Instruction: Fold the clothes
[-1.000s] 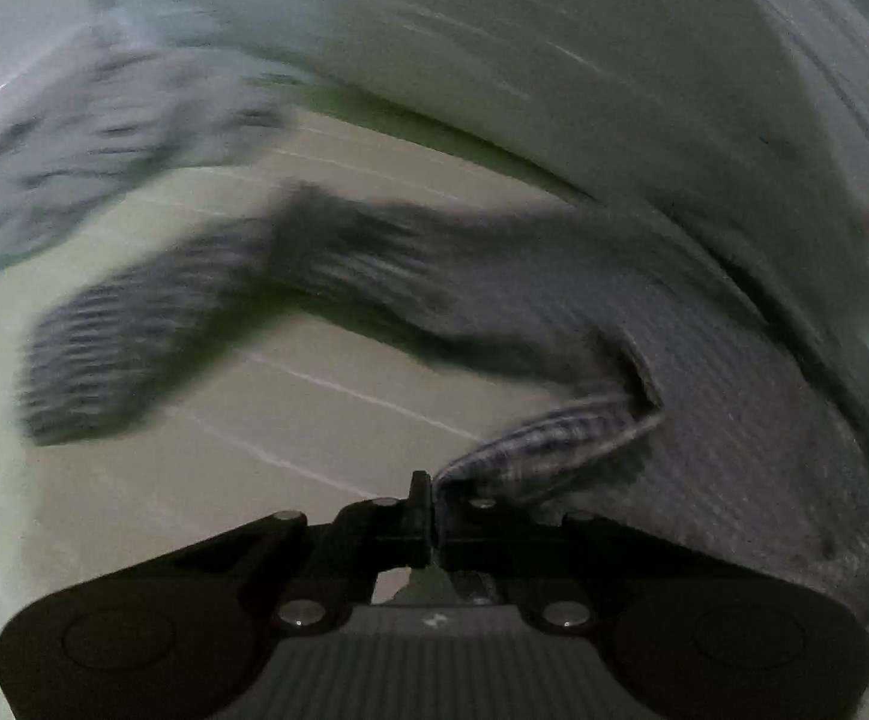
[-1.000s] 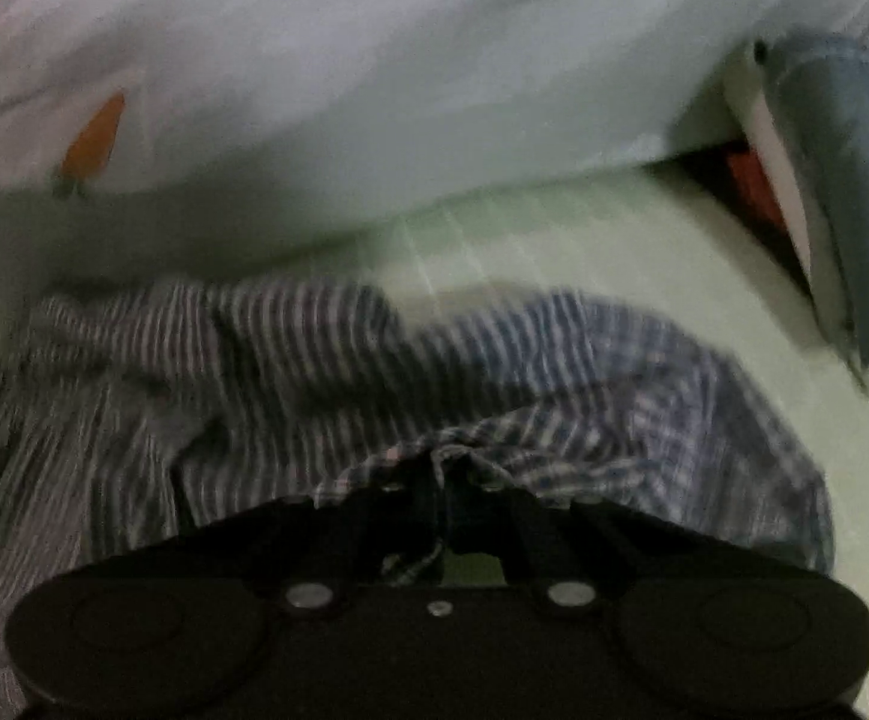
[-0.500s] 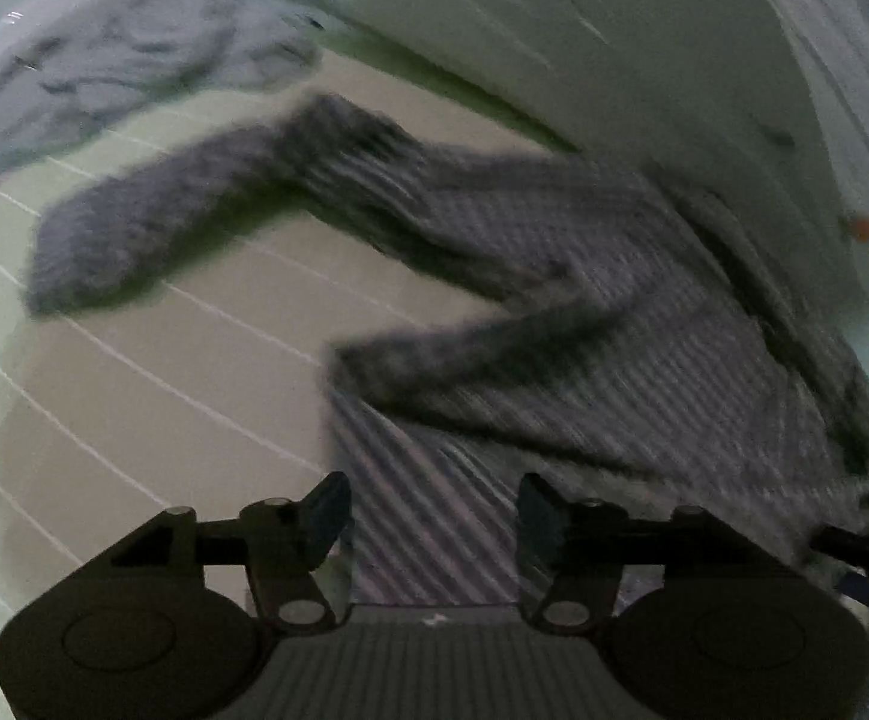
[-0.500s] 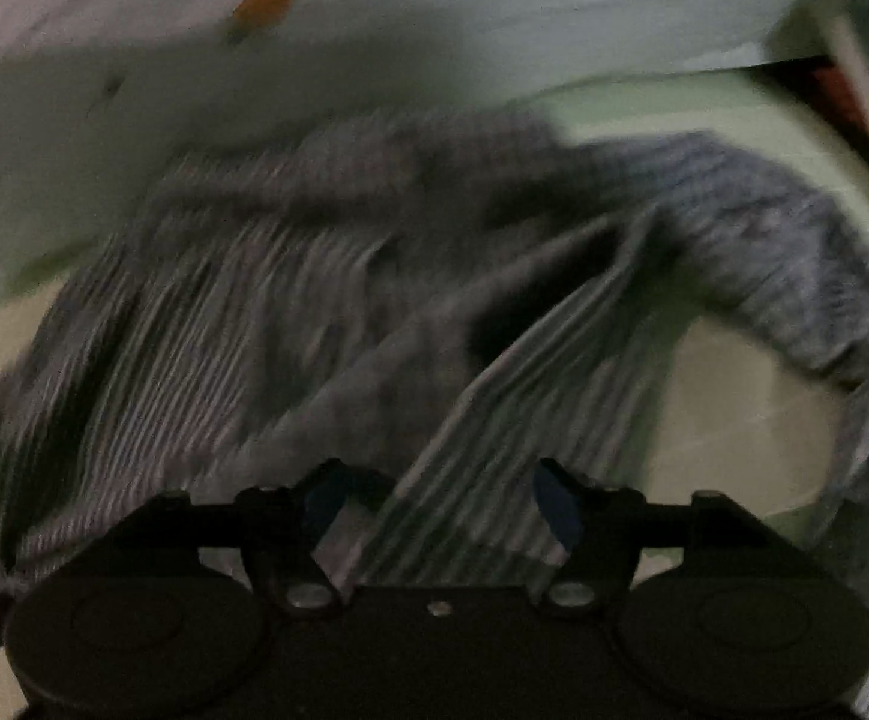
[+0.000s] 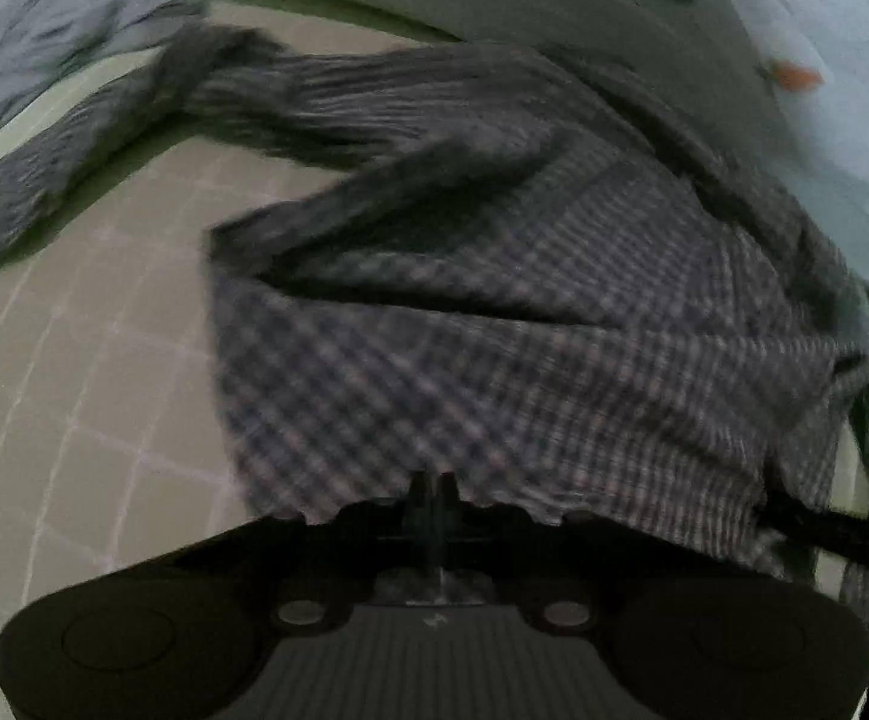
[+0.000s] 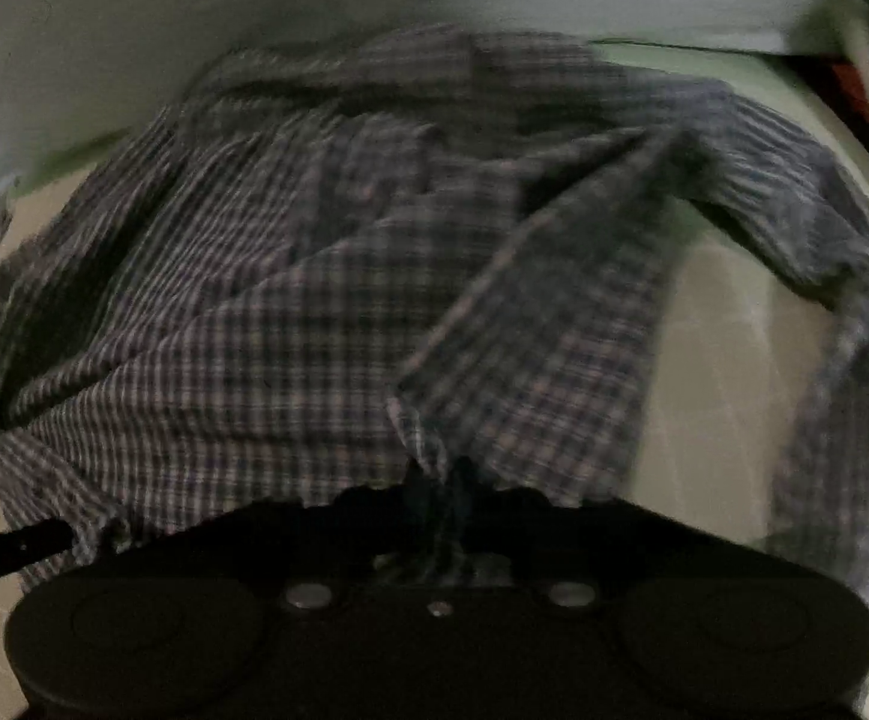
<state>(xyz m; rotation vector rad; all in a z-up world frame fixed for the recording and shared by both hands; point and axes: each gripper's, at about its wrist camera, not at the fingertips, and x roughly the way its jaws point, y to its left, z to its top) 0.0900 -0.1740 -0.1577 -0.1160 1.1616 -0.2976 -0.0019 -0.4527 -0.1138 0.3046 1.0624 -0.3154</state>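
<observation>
Both grippers pinched onto the hem: left gripper (image 5: pixel 432 483) and right gripper (image 6: pixel 437 474) each closed on the near edge of the plaid shirt (image 5: pixel 524 360), spread on the pale green mat (image 5: pixel 104 390). Looks mid-fold; next move needs hem carried w/ even tension. Left view alone shows 1 sleeve (image 5: pixel 74 138) trailing beyond the shirt.

Both fisheye views are dim and grainy, with a greenish cast. The checked shirt (image 5: pixel 524 348) is smeared by motion blur, worst toward the upper left of the left wrist view and the right side of the right wrist view. Dark shadow fills its folds. Black corners frame each picture, and straight lines on the mat (image 5: pixel 74 420) bend near the edges.
</observation>
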